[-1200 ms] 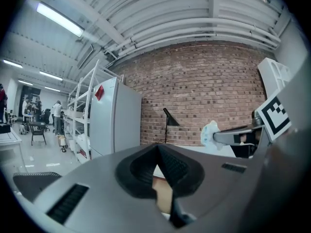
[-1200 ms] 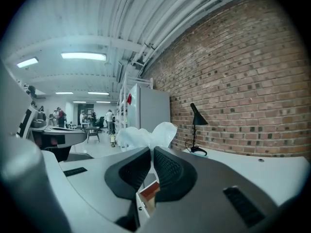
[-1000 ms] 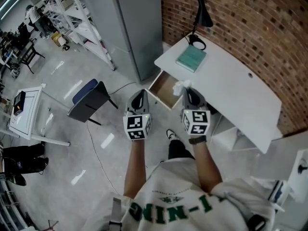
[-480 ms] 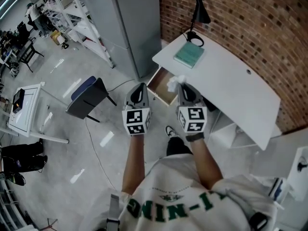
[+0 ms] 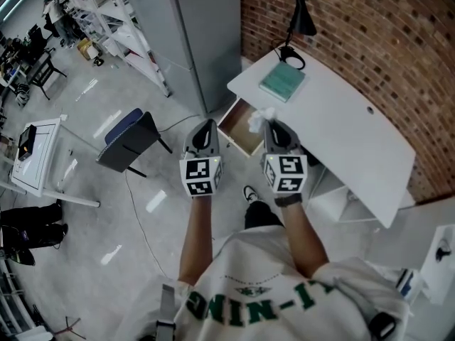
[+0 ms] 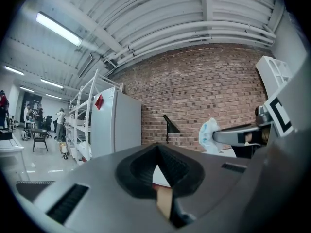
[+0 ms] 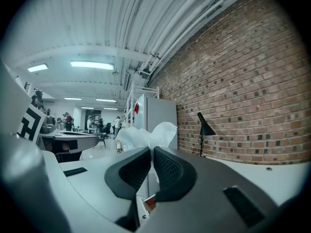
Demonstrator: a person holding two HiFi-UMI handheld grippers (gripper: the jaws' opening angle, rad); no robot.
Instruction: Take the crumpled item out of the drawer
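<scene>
Crumpled wad [image 5: 257, 119] sitting pinched in right claw [image 5: 271, 128], bunching straight ahead of tips, hanging just above open drawer [image 5: 237, 130] at tabletop [image 5: 341, 130] edge. Left claw [image 5: 204, 130] hovering beside, tips together, empty. Right gripper view showing clamp; only head view showing drawer beneath.

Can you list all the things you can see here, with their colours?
desk: one, white, against brick wall
drawer: one, wooden inside, open
crumpled item: one, white, by the drawer
book: one, teal, on desk
lamp: one, black, on desk
chair: one, dark, on floor
cabinet: one, grey, beside desk
left gripper: one, grey, jaws together, empty
right gripper: one, grey, jaws holding crumpled item
</scene>
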